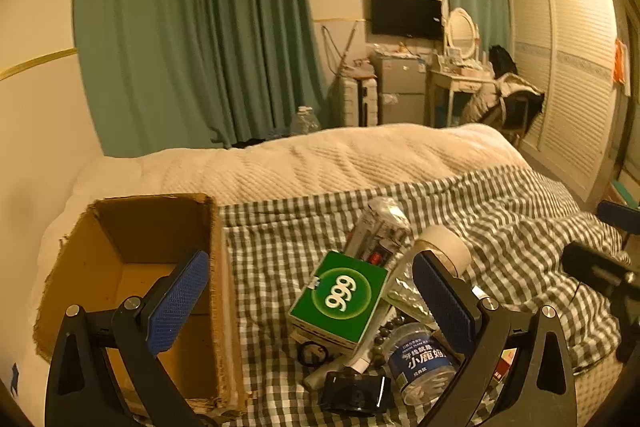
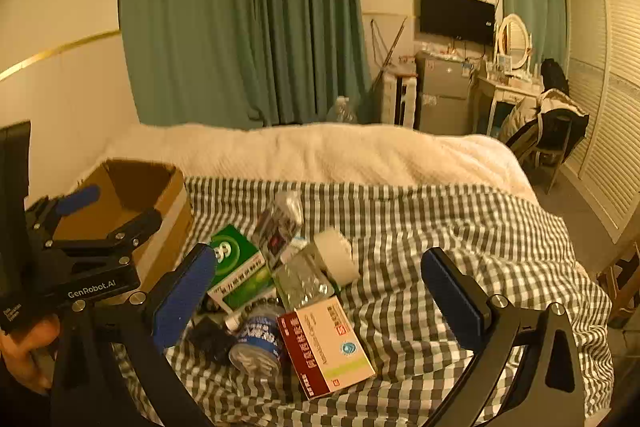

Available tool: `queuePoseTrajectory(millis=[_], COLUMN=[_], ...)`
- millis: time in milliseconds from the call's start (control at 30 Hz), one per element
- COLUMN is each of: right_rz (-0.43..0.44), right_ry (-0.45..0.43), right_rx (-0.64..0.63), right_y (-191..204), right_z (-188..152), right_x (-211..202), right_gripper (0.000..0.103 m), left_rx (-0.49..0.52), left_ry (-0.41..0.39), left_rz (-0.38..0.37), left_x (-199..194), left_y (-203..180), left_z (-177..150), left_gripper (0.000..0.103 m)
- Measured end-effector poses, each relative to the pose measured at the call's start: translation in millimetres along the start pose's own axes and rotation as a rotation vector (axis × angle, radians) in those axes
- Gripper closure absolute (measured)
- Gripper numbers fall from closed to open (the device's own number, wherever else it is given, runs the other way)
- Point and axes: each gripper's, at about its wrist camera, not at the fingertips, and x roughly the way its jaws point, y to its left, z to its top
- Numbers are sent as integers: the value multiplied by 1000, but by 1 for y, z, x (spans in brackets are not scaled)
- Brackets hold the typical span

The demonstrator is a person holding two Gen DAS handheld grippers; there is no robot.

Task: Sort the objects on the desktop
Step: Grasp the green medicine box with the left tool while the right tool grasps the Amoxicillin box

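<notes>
A pile of small objects lies on a checked bedspread (image 1: 500, 211). It holds a green "999" box (image 1: 340, 297) (image 2: 236, 263), a blue-labelled bottle (image 1: 420, 359) (image 2: 256, 343), a white-capped jar (image 1: 444, 247) (image 2: 338, 253), foil blister packs (image 2: 300, 283) and a red-and-white medicine box (image 2: 326, 345). An open, empty cardboard box (image 1: 152, 267) (image 2: 136, 195) stands to the left. My left gripper (image 1: 310, 303) is open above the pile and the box's edge. My right gripper (image 2: 320, 291) is open above the pile's right side.
A black clip-like object (image 1: 356, 389) and dark beads (image 1: 386, 333) lie at the pile's front. A cream blanket (image 1: 320, 163) covers the far bed. The left gripper's body (image 2: 92, 259) and a hand show in the right wrist view. A chair with a jacket (image 2: 548, 127) stands far right.
</notes>
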Motion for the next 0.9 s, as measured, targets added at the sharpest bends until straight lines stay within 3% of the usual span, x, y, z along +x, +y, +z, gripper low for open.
queuePoseTrajectory(millis=[133, 500, 900], right_rz=[46, 3, 31], right_ry=[73, 195, 310], right_rx=[-14, -22, -39], right_y=[1, -11, -16], right_z=[-14, -36, -57], right_x=[21, 57, 86], right_gripper=[0, 0, 0], left_rx=[50, 105, 95], left_ry=[-4, 64, 217], left_rz=[-6, -95, -41], left_x=[8, 48, 109], left_y=[-8, -26, -23], left_z=[-4, -18, -39], left_gripper=[0, 0, 0])
